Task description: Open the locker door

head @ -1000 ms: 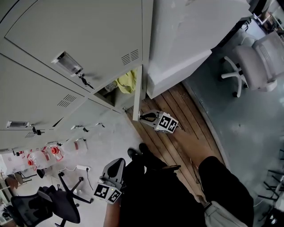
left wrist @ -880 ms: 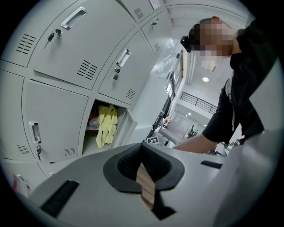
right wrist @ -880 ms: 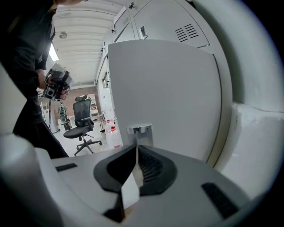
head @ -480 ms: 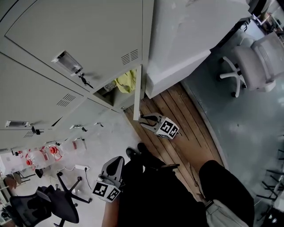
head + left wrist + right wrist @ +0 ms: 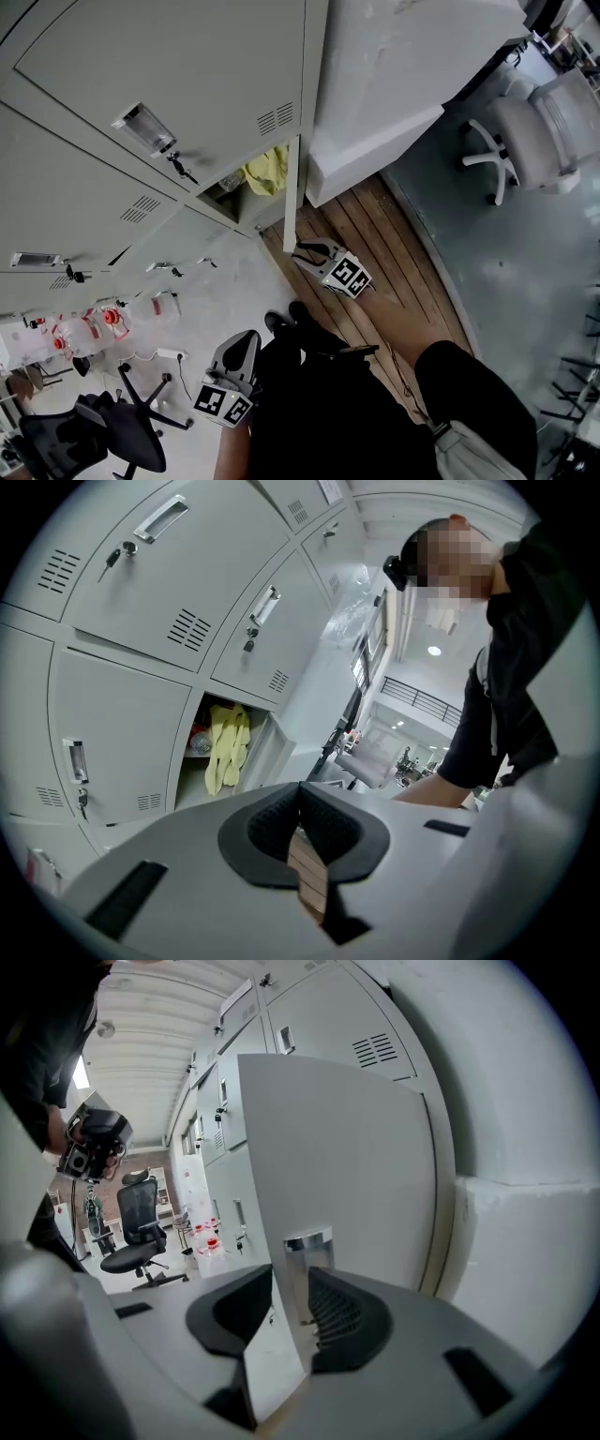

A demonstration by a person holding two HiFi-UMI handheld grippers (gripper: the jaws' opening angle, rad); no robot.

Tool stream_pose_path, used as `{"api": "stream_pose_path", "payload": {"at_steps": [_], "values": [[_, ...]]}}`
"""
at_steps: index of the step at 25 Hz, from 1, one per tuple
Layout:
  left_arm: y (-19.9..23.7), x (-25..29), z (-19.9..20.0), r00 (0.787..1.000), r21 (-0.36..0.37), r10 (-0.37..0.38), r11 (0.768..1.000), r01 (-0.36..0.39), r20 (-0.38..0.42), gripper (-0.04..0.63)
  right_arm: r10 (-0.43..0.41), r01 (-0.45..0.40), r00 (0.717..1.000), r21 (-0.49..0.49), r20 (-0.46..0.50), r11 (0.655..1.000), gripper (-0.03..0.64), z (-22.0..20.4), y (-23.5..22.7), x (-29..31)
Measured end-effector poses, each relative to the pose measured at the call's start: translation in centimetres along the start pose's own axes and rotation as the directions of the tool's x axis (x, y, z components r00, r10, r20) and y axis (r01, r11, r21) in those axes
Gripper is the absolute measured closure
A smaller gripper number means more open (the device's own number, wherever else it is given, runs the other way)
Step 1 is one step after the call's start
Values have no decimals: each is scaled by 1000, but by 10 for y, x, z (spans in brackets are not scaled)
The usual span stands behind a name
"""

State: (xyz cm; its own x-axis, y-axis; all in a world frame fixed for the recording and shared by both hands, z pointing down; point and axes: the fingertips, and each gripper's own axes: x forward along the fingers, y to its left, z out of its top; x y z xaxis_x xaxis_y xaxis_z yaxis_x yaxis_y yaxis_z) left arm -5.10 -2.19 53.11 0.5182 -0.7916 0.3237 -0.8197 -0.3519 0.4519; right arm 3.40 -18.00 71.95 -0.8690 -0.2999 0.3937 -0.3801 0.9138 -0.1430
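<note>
The lower locker's grey door (image 5: 292,192) stands swung out, showing yellow gloves (image 5: 266,172) inside. My right gripper (image 5: 305,249) is at the door's lower free edge. In the right gripper view the door (image 5: 337,1166) runs between the jaws beside its chrome handle (image 5: 306,1269). The right gripper (image 5: 291,1302) has just been opening; its pads stand off the door. My left gripper (image 5: 246,345) hangs low by the person's legs, away from the lockers. In its own view the left gripper (image 5: 300,794) is shut on nothing, facing the open locker and gloves (image 5: 225,747).
A white block (image 5: 375,103) stands right of the lockers over a wooden floor strip (image 5: 375,272). A white office chair (image 5: 544,131) is at the far right, a black one (image 5: 75,436) at the lower left. Several water bottles (image 5: 89,328) stand by the lockers.
The right gripper's jaws have spread apart from the door's edge, and the gripper has shifted slightly and rolled. The door and the left gripper have stayed put.
</note>
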Motion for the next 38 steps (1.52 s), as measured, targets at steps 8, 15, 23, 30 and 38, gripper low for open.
{"api": "stream_pose_path", "payload": {"at_steps": [8,15,23,30,38], "values": [[-3,2,1,1000,13,-17,1000,17,-2,580,-23,23,1000,-3,-7,1000,494,-2,-4,-12],[-7,9,1,999,25,-41,999,41,-15,581,-46,46,999,-1,-12,999,499,-7,-9,-24],[-10,21,5,997,41,-71,997,72,-31,581,-97,97,995,21,-8,995,499,-15,-20,-43],[-17,35,9,994,55,-105,993,107,-43,581,-129,129,992,7,-9,992,508,-23,-31,-61],[-26,47,12,989,67,-135,988,138,-55,580,-185,185,983,38,-15,982,534,-28,-45,-86]]}}
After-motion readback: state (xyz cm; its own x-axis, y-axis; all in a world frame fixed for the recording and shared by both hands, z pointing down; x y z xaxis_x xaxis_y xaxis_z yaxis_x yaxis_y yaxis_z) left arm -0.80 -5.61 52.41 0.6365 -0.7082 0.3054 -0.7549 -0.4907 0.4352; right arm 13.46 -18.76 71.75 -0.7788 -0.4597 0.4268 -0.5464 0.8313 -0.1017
